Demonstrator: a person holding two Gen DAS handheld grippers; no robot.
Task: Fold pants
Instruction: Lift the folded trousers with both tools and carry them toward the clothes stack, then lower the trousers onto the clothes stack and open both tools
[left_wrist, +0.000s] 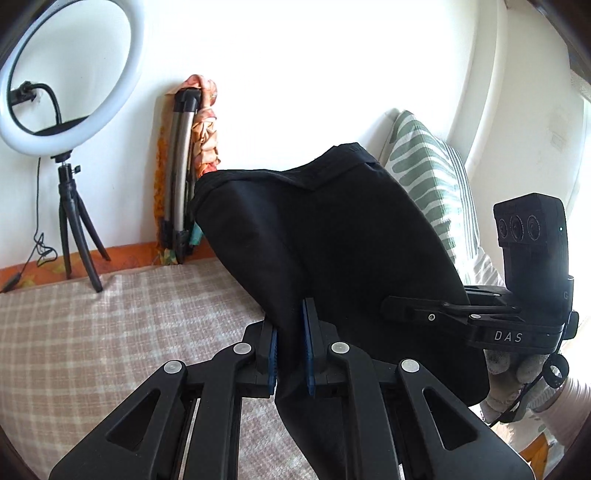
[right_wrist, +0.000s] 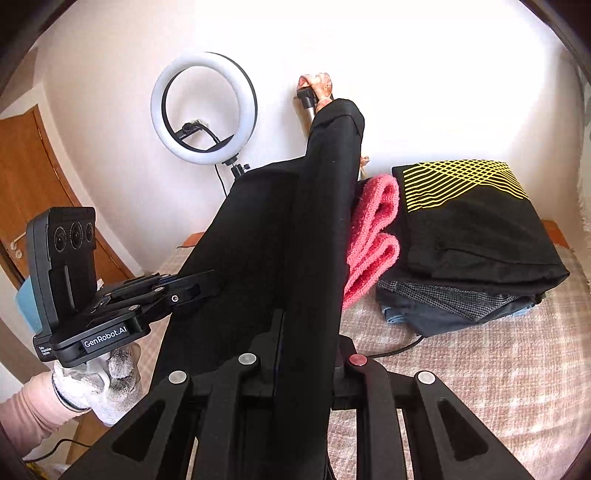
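Note:
The black pants (left_wrist: 332, 229) hang lifted above the checked bed cover, held by both grippers. My left gripper (left_wrist: 291, 350) is shut on a fold of the pants, its blue pads pressing the cloth from both sides. My right gripper (right_wrist: 306, 350) is shut on another fold of the pants (right_wrist: 280, 236), and the cloth hides its fingertips. The right gripper also shows at the right edge of the left wrist view (left_wrist: 399, 308), clamped on the cloth. The left gripper shows at the left of the right wrist view (right_wrist: 203, 286), also on the cloth.
A stack of folded clothes (right_wrist: 472, 243) with a pink knit piece (right_wrist: 373, 236) lies on the bed at the right. A ring light on a tripod (left_wrist: 70, 110) stands at the far left. A folded chair (left_wrist: 181, 166) leans on the wall. A green patterned pillow (left_wrist: 432, 177) lies behind the pants.

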